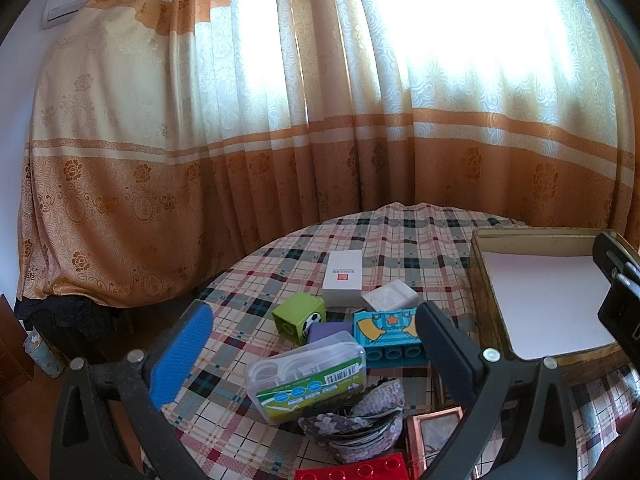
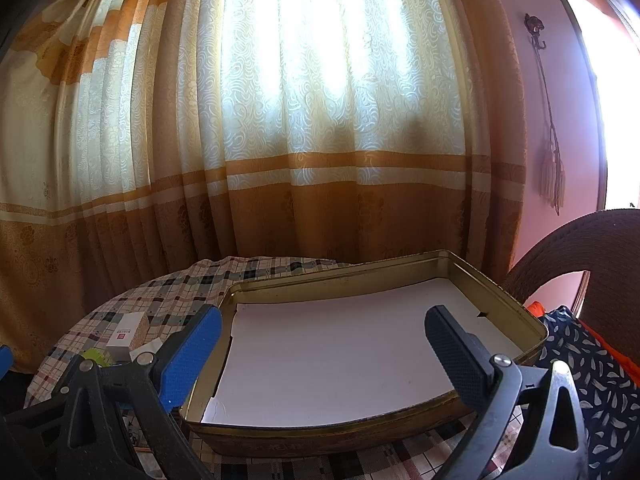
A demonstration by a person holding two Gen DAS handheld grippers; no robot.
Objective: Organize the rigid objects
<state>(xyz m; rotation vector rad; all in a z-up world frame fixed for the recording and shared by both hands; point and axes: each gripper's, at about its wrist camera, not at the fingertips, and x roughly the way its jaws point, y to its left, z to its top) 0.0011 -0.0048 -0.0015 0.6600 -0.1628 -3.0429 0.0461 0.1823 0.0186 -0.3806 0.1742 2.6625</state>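
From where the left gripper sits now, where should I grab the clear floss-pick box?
Take the floss-pick box across its two long sides, at mid-length, coming from above. It lies flat and angled on the checked tablecloth, topmost in the pile, and its short span probably fits the open jaws.

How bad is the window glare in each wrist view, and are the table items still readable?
Left wrist view: the curtain is blown out white up top, yet the floss box and teal brick stay sharp. Right wrist view: same backlight, and the tin tray is clear; fisheye bends its rim.
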